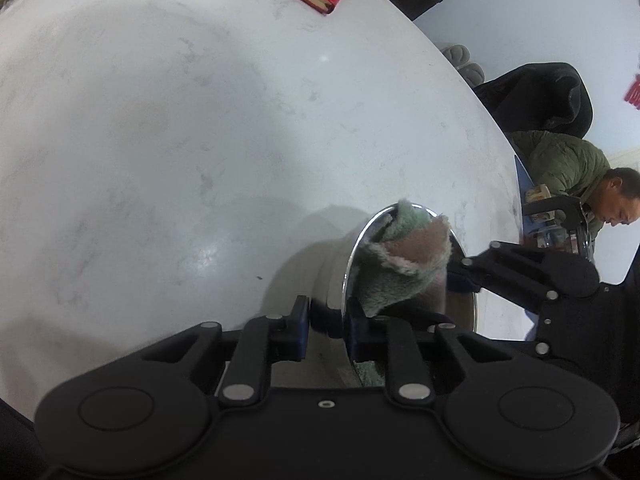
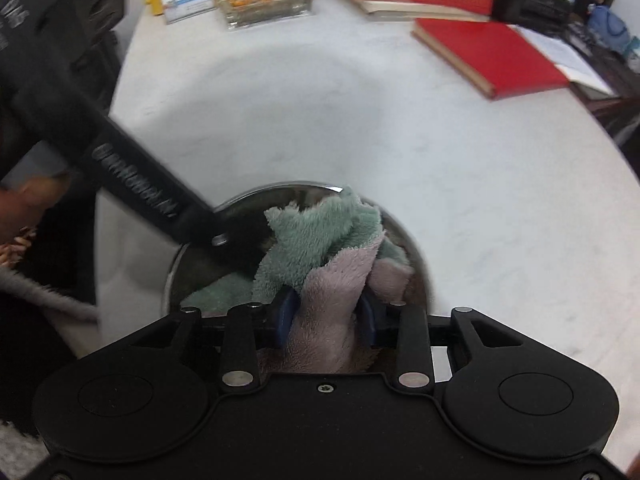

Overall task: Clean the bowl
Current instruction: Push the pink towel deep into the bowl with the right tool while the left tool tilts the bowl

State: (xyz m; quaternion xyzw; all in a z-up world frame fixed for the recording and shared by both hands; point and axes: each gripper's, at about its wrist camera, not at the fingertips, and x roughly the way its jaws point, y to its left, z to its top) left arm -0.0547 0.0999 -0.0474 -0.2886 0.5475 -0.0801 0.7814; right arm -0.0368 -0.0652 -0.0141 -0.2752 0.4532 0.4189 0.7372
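Note:
A steel bowl [image 1: 336, 280] lies tipped on the white marble table [image 1: 160, 120]. My left gripper [image 1: 326, 324] is shut on its rim, one blue pad outside the wall and one inside. A fluffy green and pink cloth [image 1: 400, 268] is bunched inside the bowl. In the right wrist view my right gripper [image 2: 328, 314] is shut on the cloth [image 2: 320, 248], its blue pads pressing on the pink fold over the bowl [image 2: 280, 190]. The left gripper's black finger [image 2: 224, 236] reaches in over the bowl's rim from the upper left. The bowl's floor is mostly hidden by cloth.
A red book [image 2: 492, 56] lies at the far right of the table, with more books behind it. A glass dish [image 2: 268, 0] and a card box [image 2: 188, 0] stand at the far edge. A person in a green jacket [image 1: 560, 168] sits beyond the table's right edge.

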